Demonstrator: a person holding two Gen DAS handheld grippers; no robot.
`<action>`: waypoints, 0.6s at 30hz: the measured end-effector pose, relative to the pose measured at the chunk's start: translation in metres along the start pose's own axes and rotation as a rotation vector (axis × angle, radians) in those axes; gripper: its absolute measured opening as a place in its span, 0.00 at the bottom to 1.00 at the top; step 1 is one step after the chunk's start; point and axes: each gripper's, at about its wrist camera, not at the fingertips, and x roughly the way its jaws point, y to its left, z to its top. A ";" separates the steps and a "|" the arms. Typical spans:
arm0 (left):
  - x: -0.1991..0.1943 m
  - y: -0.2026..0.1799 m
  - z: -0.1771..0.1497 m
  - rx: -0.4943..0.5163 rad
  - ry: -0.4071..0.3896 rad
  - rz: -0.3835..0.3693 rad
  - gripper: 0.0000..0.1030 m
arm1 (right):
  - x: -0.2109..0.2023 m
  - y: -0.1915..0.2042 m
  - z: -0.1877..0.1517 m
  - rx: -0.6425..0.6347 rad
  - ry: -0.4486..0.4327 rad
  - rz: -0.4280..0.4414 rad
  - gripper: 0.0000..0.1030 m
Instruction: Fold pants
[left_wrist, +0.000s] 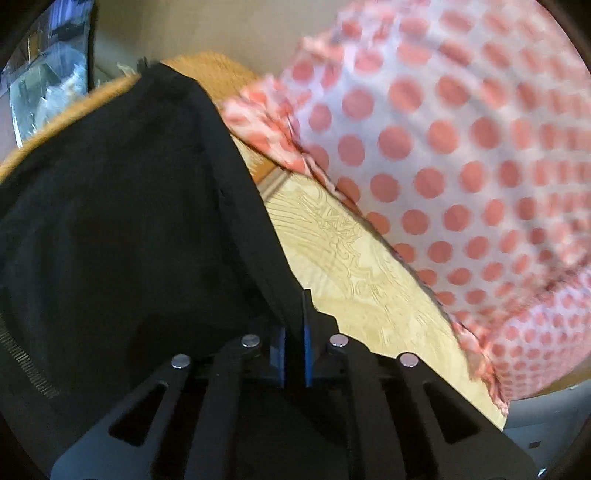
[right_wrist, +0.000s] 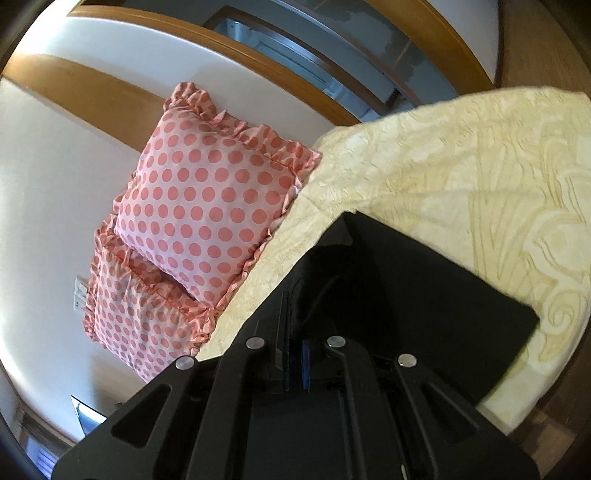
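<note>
Black pants (left_wrist: 122, 206) on the bed, over the cream patterned bedspread (left_wrist: 354, 273), beside the polka-dot pillows (right_wrist: 207, 199). Left hand-held gripper (left_wrist: 294, 332) clamped on a hemmed edge of the cloth, fabric running straight between the blue pads. Right hand-held gripper (right_wrist: 294, 354) closed too, black cloth bunched at its tips, so likely pinching another edge. Probably mid-fold, carrying one end over. Best done by keeping both grips level and the span between them taut, lifting just clear of the bedspread, laying edge on edge, then letting go only once flat and square
</note>
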 end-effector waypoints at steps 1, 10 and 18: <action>-0.027 0.009 -0.013 0.011 -0.035 -0.014 0.06 | -0.002 0.001 0.002 -0.008 -0.014 0.005 0.04; -0.186 0.103 -0.183 0.038 -0.222 -0.014 0.13 | -0.019 -0.019 0.009 0.002 -0.062 -0.050 0.04; -0.175 0.148 -0.223 -0.055 -0.184 -0.026 0.17 | -0.010 -0.020 0.004 0.002 0.000 -0.107 0.05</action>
